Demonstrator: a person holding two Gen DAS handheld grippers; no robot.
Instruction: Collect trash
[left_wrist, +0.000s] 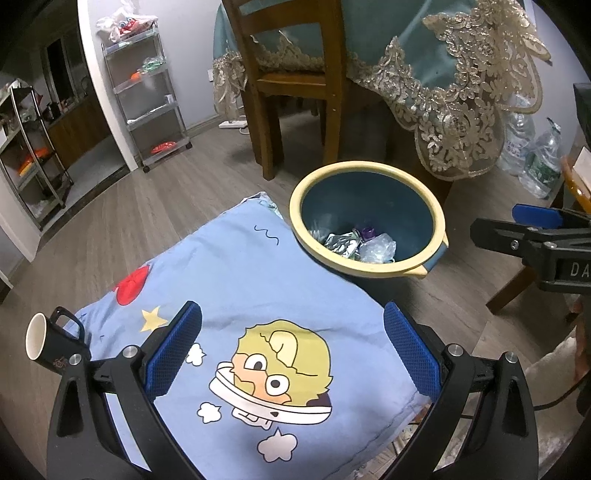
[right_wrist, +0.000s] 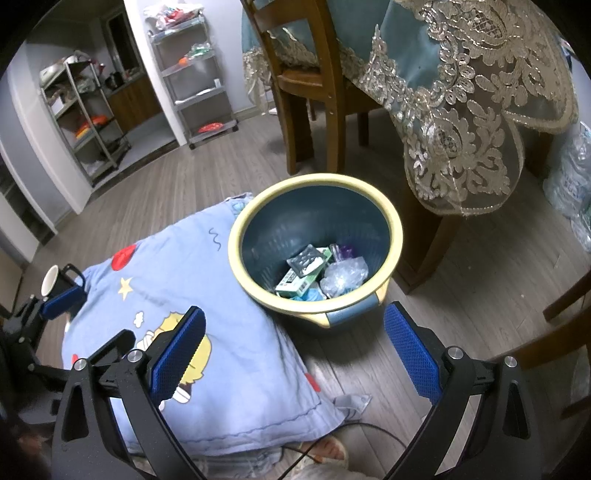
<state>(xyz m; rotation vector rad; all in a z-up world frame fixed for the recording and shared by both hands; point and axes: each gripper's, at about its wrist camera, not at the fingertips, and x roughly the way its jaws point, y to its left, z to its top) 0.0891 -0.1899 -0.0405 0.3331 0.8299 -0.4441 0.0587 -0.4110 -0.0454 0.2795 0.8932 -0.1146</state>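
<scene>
The left gripper (left_wrist: 293, 349) has its blue padded fingers spread wide with nothing between them, hanging over a light blue cartoon-print cushion (left_wrist: 236, 288). The right gripper (right_wrist: 294, 349) is likewise spread and empty, its left finger over the cushion's edge, its right finger over bare wooden floor (right_wrist: 461, 295).

Just beyond both stands the trash bin (right_wrist: 391, 218), dark blue with a pale yellow rim, touching the cushion's far corner. The right wrist view looks deeper into it: a green and white carton (right_wrist: 295, 282), a dark foil pack (right_wrist: 306, 260), crumpled clear plastic (right_wrist: 343, 275) and something small and purple (right_wrist: 345, 251) lie at the bottom. In the left wrist view the near rim cuts off most of this, leaving only a silvery scrap and the plastic.

A black mug (left_wrist: 51, 341) lies on its side at the cushion's left edge; the left view shows its white inside clearly, while in the right view the other gripper partly covers it. Only the right view shows a grey scrap (right_wrist: 351, 402) on the floor by the cushion's near corner; what it is cannot be told.

Behind the bin, a wooden chair (left_wrist: 295, 81) and a lace-edged teal tablecloth (left_wrist: 443, 74).
</scene>
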